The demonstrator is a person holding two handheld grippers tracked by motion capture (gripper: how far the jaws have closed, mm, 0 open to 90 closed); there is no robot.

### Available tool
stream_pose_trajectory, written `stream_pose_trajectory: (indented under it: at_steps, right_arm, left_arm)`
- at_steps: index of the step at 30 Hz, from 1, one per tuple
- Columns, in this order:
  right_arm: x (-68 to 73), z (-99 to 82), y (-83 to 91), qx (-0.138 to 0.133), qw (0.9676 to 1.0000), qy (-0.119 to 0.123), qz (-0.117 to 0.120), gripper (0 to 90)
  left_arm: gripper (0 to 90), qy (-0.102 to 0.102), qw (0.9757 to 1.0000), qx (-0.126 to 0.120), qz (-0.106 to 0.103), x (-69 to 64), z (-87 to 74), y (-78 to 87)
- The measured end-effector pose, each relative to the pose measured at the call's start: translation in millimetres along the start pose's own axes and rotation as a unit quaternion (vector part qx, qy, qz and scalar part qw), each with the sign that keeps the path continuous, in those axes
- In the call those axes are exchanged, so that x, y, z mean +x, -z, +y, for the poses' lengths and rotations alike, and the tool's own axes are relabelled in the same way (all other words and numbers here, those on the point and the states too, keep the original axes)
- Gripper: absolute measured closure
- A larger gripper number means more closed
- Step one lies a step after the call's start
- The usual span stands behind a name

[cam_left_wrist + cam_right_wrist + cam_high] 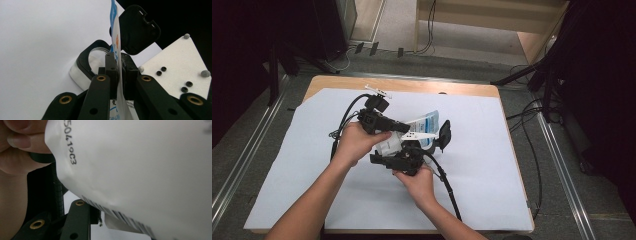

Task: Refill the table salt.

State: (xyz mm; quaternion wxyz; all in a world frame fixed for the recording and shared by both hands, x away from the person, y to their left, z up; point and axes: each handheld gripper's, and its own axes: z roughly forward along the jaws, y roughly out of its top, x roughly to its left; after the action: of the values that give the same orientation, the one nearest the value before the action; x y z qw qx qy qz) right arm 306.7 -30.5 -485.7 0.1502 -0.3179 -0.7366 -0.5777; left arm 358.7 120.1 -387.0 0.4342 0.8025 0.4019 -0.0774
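The white sheet (312,165) that covers the table serves as the landmark here. Over its middle, a little toward the far edge, the left gripper (404,128) is held in the person's left hand (354,142) and points to the right. Its jaws are pressed together on the thin edge of a white and blue pouch (424,125) (in the left gripper view the pouch (117,50) stands edge-on between the two black jaws, and they clamp it from both sides).

The pouch hangs above the sheet, not lying on it. Its long axis runs from the grippers up and away toward the sheet's far right, with the blue printed end farthest from the person.

Just right of the pouch, a black square lid (444,134) stands open on its hinge.

Nearer the person, the right gripper (384,159) sits in the right hand (419,182), under the pouch. In the right gripper view the pouch's white face (140,170), with printed code and barcode, covers the jaws, so I cannot tell their state.
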Motion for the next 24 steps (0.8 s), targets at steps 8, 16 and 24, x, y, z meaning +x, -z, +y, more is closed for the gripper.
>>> stream_pose_trajectory:
  at_steps: [8, 16, 24]
  right_arm:
    - [-1.2, 0.7, -2.9, -0.005, 0.9999, -0.007, 0.006, 64.6]
    - [-2.0, 3.0, -1.6, -0.015, 0.9998, -0.010, 0.004, 64.3]
    - [-0.8, 3.0, -2.0, -0.017, 0.9998, -0.004, -0.007, 63.8]
  left_arm:
    - [86.7, -0.004, 0.9999, 0.010, 0.009, -0.3, 3.8, -2.4]
    - [86.9, -0.007, 0.9997, 0.017, 0.018, -3.4, 10.3, -3.5]
    - [87.5, -0.008, 0.9994, 0.026, 0.024, -4.5, 12.9, -5.0]
